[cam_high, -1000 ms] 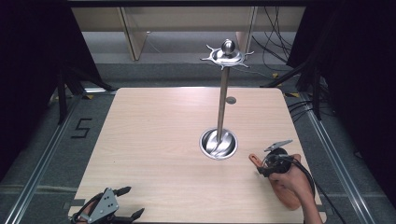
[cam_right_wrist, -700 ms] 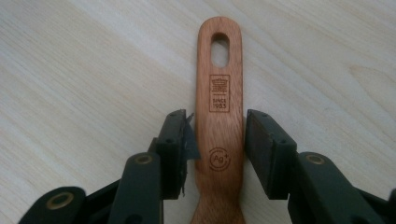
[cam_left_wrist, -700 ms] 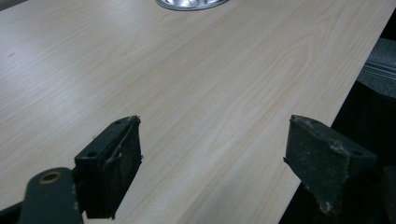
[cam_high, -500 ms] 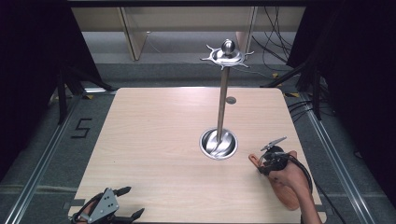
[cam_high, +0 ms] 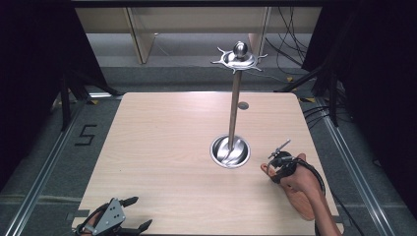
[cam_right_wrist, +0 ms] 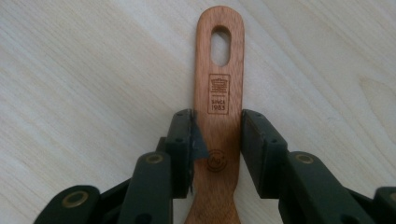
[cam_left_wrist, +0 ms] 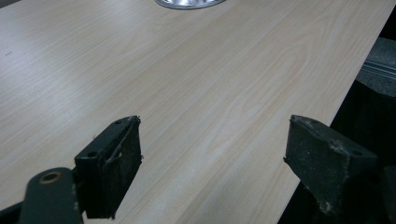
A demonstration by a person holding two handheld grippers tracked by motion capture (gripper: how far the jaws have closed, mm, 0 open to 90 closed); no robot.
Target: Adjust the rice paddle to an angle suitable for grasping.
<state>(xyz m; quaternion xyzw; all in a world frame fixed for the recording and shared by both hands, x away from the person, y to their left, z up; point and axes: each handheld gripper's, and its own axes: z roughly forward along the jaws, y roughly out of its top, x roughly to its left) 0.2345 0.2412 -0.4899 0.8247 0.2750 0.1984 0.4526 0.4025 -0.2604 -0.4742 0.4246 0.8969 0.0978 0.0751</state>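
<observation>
- The wooden utensil handle (cam_right_wrist: 218,116) runs straight up between the right gripper (cam_right_wrist: 217,144) jaws, which press on both its edges just below the burnt-in stamp, gripping it over the table (cam_high: 162,147).
- In the high view the right gripper (cam_high: 281,158) sits a touch farther from the metal stand (cam_high: 231,147) than half a second ago.
- The left gripper (cam_left_wrist: 212,149) rests at the table's near edge, jaws spread wide and empty.
- The handle is smooth reddish wood with an oval hanging hole; the stand is polished steel on pale woodgrain.
</observation>
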